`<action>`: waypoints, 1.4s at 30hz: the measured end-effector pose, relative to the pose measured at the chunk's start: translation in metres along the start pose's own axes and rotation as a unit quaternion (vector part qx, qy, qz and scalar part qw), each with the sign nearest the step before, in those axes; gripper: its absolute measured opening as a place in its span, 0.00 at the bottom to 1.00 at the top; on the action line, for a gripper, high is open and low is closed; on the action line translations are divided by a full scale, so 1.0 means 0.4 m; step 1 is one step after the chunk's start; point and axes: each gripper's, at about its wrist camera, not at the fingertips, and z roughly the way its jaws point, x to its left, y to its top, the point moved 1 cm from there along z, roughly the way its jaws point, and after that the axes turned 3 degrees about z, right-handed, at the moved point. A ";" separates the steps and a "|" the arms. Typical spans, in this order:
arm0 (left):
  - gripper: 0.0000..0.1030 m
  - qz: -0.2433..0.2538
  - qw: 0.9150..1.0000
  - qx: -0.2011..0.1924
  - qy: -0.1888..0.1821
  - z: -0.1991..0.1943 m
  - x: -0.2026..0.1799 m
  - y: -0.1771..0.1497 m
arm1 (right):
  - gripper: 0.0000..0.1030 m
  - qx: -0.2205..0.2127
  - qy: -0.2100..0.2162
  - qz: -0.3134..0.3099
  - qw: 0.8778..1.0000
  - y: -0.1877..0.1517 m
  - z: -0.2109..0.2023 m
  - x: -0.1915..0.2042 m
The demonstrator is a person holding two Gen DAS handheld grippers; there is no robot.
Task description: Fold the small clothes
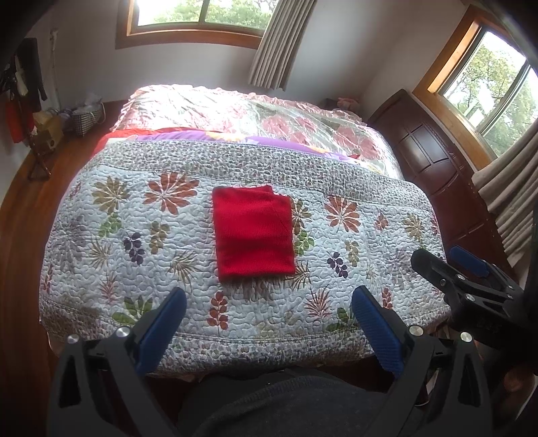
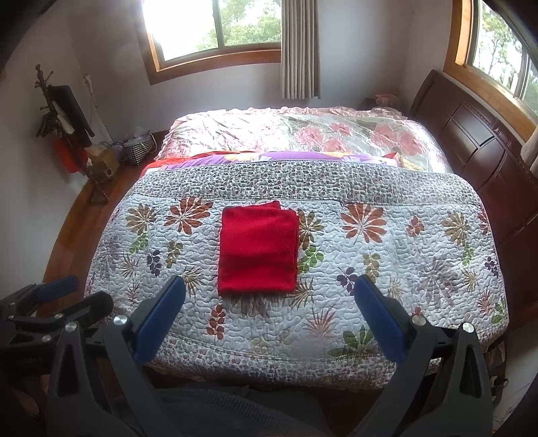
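- Currently, quilted bedspread (image 2: 386, 255) serves as our flat folding surface.
- Red garment (image 2: 258, 248) lies mid-quilt as a neat rectangle; we judge folding complete.
- Left gripper (image 1: 269, 311) and right gripper (image 2: 269, 302) held back near bed edge, both spread wide, holding nothing.

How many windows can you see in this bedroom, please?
2: one wood-framed window on the far wall beyond the bed, one wood-framed window on the right wall above the dark wooden headboard. Others may be out of frame.
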 end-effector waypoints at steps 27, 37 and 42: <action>0.96 0.010 1.000 0.005 -0.001 0.033 -0.008 0.046 | 0.97 -0.009 -0.004 0.002 1.000 0.042 0.028 -0.010; 0.96 0.012 1.000 0.010 0.002 0.046 -0.007 0.049 | 0.97 -0.008 -0.006 0.005 1.000 0.046 0.041 -0.010; 0.96 0.012 1.000 0.010 0.003 0.048 -0.004 0.051 | 0.97 -0.008 -0.006 0.005 1.000 0.049 0.046 -0.013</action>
